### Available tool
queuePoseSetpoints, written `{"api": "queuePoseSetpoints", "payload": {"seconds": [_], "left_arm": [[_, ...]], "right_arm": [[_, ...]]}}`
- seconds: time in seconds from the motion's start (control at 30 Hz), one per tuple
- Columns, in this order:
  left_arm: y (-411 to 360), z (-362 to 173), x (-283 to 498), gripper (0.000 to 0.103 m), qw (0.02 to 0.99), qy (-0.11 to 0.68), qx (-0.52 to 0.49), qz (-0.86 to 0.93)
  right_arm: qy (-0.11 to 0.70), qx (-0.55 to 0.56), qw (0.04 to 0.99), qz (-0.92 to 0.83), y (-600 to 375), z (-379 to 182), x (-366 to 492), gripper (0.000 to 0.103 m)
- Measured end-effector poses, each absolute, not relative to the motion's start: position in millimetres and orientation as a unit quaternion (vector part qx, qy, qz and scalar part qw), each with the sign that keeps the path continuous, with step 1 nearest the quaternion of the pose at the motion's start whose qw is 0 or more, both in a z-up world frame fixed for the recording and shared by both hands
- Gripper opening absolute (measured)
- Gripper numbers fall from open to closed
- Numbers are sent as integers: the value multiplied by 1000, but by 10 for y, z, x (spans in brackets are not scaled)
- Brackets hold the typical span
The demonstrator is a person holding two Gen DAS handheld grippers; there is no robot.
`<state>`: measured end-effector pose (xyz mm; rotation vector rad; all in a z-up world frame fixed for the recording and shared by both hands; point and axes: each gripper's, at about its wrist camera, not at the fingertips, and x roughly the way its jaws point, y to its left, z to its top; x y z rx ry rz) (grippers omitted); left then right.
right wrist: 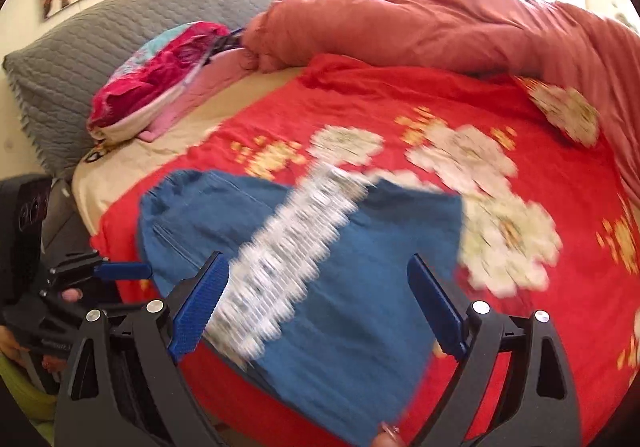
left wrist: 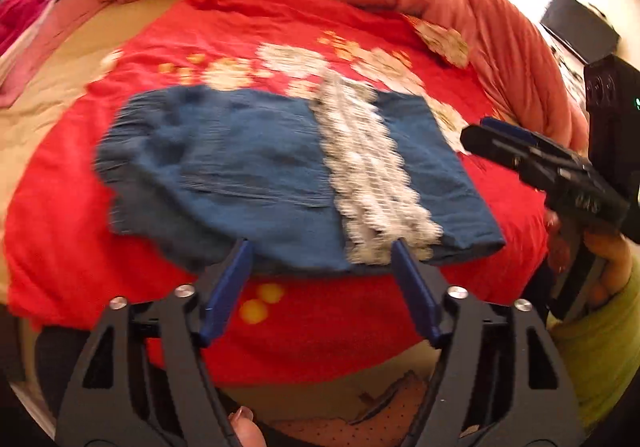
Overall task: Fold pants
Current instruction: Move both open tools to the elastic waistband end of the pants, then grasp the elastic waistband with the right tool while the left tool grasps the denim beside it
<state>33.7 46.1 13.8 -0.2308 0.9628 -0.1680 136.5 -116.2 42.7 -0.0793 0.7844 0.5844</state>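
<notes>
Blue pants (left wrist: 248,175) with a white lace band (left wrist: 368,171) lie folded into a compact stack on a red flowered bedspread (left wrist: 280,31). My left gripper (left wrist: 322,247) is open and empty, its fingertips at the near edge of the pants. My right gripper (right wrist: 318,259) is open and empty above the pants (right wrist: 360,247), straddling the lace band (right wrist: 288,247). The right gripper also shows at the right of the left wrist view (left wrist: 492,139). The left gripper shows at the left of the right wrist view (right wrist: 120,271).
A bunched rust-coloured duvet (right wrist: 460,27) lies along the far and right side of the bed. Pink and red clothes (right wrist: 160,83) are piled at the far left by a grey quilted headboard (right wrist: 100,35). A beige sheet (left wrist: 48,95) shows left of the bedspread.
</notes>
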Motion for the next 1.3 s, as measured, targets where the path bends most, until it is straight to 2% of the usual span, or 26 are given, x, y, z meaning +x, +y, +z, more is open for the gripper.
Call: {"api": "queuePoseSetpoints", "payload": {"seconds": [0.33, 0.37, 0.5, 0.73, 0.77, 0.83, 1.0, 1.1, 1.3], "left_arm": [[1212, -80, 370, 69, 853, 460, -245, -36], [1216, -88, 388, 68, 852, 461, -247, -36], [1240, -146, 489, 45, 848, 467, -250, -39], [1250, -230, 542, 44, 843, 474, -250, -41], [1252, -235, 550, 44, 842, 475, -251, -42], [1254, -241, 554, 44, 842, 475, -252, -41], [1213, -221, 596, 44, 842, 476, -249, -43], [1194, -165, 603, 44, 843, 474, -249, -49], [990, 83, 683, 44, 855, 453, -242, -75]], "right_arm": [[430, -142, 785, 422, 453, 340, 1930, 90], [437, -149, 776, 429, 570, 305, 1976, 90], [471, -163, 744, 446, 928, 102, 2188, 90], [520, -157, 690, 478, 1237, -186, 2409, 89], [524, -159, 683, 483, 1254, -206, 2411, 86], [532, -162, 662, 503, 1308, -286, 2400, 54], [488, -175, 667, 535, 1263, -173, 2236, 33], [470, -132, 682, 544, 1032, -28, 2249, 28], [421, -48, 707, 567, 403, 360, 2267, 28]]}}
